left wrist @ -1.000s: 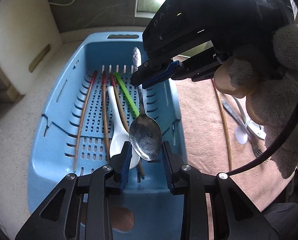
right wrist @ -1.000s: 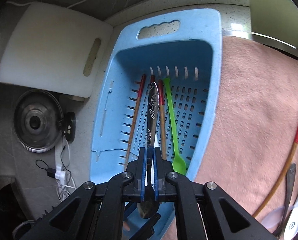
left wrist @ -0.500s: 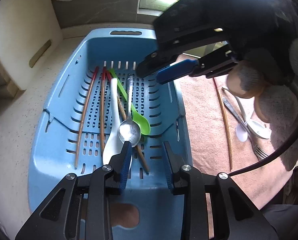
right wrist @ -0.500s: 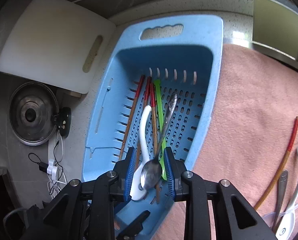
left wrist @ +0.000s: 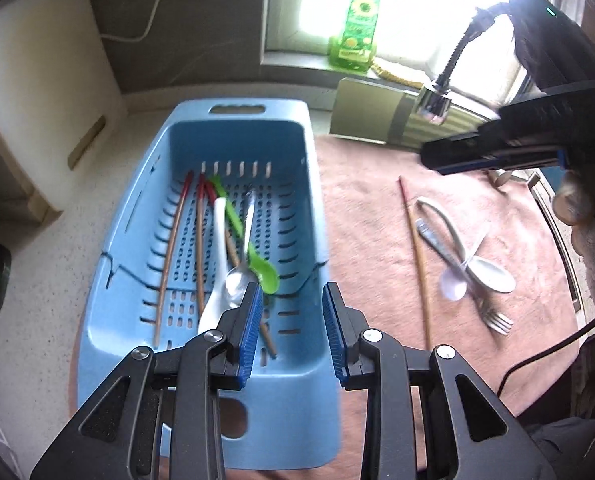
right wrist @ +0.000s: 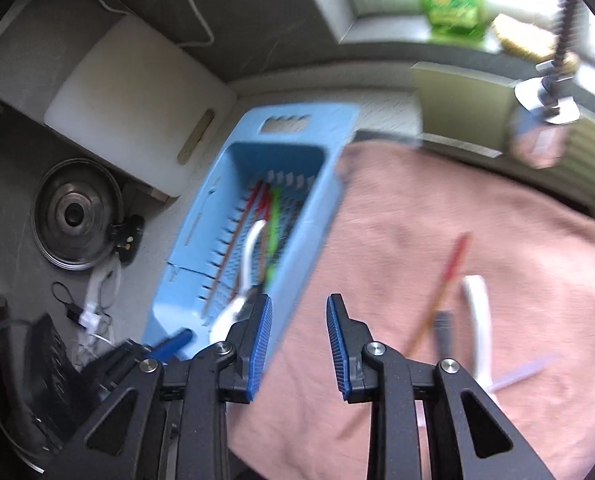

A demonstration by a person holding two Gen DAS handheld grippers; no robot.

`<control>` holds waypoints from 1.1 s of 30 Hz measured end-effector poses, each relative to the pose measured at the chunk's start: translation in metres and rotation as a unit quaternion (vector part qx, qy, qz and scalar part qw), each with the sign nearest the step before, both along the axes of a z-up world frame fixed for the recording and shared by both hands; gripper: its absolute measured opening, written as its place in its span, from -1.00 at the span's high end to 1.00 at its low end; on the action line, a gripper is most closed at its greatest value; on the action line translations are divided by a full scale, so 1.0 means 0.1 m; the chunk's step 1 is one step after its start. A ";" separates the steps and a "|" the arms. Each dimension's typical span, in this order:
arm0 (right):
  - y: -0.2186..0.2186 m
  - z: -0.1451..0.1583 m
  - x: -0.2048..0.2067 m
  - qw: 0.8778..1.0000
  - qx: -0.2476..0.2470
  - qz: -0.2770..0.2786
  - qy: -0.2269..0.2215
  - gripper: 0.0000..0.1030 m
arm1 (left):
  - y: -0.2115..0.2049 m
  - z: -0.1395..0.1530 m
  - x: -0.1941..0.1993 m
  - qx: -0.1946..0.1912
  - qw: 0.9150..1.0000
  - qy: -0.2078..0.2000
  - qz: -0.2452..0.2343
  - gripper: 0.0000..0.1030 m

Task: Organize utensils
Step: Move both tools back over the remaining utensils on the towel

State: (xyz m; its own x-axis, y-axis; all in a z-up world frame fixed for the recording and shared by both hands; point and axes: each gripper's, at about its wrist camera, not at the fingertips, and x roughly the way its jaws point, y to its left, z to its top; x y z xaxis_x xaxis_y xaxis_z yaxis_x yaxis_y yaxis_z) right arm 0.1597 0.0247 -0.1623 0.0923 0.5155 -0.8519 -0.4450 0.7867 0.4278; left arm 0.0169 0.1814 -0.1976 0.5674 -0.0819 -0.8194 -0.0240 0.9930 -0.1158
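Perforated blue plastic basket on the table: metal spoon lies lengthwise, bowl toward the camera, handle toward the far wall, beside a green plastic spoon. Left gripper fingers released, empty. Right gripper fingers have just been opening; nothing between them.

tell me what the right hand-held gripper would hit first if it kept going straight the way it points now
Most likely the pink towel. The right hand-held gripper is open and empty, aimed just right of the blue basket rim. The frame is blurred, so depth is uncertain.
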 end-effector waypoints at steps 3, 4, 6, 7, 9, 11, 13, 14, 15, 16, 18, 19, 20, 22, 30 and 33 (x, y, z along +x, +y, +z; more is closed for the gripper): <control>-0.31 0.08 -0.02 1.000 -0.001 -0.004 -0.017 0.39 | -0.12 0.05 0.02 -0.002 1.000 -0.003 -0.003 0.43; -0.40 0.09 -0.02 1.000 -0.001 -0.006 -0.017 0.37 | -0.16 0.06 0.02 -0.002 1.000 -0.003 -0.006 0.43; -0.61 0.08 -0.03 1.000 -0.005 -0.010 -0.017 0.35 | -0.26 0.07 0.05 -0.002 1.000 -0.003 -0.012 0.43; -0.69 0.08 -0.03 1.000 -0.010 -0.011 -0.018 0.35 | -0.31 0.07 0.06 -0.002 1.000 -0.002 -0.014 0.43; -0.86 0.06 -0.03 0.999 -0.020 -0.014 -0.023 0.35 | -0.41 0.06 0.09 -0.005 1.000 -0.002 -0.018 0.43; -1.00 0.00 -0.01 0.999 -0.025 -0.015 -0.012 0.35 | -0.54 0.05 0.12 -0.005 1.000 0.000 -0.027 0.43; -1.11 -0.08 0.02 1.000 -0.024 -0.015 0.006 0.35 | -0.66 0.04 0.14 -0.007 0.999 0.001 -0.034 0.43; -1.15 -0.12 0.03 0.999 -0.027 -0.014 0.012 0.35 | -0.73 0.03 0.15 -0.008 0.999 0.003 -0.038 0.43; -1.18 -0.16 0.05 0.999 -0.032 -0.012 0.014 0.35 | -0.78 0.02 0.15 -0.009 0.999 0.004 -0.042 0.43; -1.19 -0.19 0.06 0.999 -0.036 -0.008 0.015 0.35 | -0.85 0.01 0.15 -0.011 0.999 0.006 -0.045 0.43; -1.22 -0.26 0.09 0.999 -0.042 0.000 0.023 0.35 | -0.98 -0.01 0.14 -0.011 0.999 0.009 -0.052 0.43; -1.24 -0.29 0.09 0.999 -0.040 0.002 0.030 0.35 | -1.02 -0.02 0.13 -0.010 0.998 0.010 -0.054 0.43; -1.26 -0.33 0.11 0.999 -0.037 0.005 0.039 0.35 | -1.07 -0.04 0.12 -0.010 0.998 0.012 -0.055 0.43; -1.28 -0.40 0.12 0.998 -0.035 0.009 0.054 0.36 | -1.13 -0.06 0.09 -0.012 0.998 0.015 -0.054 0.43; -1.38 -0.71 0.12 0.994 -0.022 -0.014 0.108 0.50 | -1.32 -0.18 0.07 -0.002 0.997 0.037 -0.065 0.43; -1.40 -0.77 0.11 0.992 -0.011 -0.017 0.123 0.52 | -1.34 -0.22 0.10 -0.003 0.997 0.045 -0.068 0.43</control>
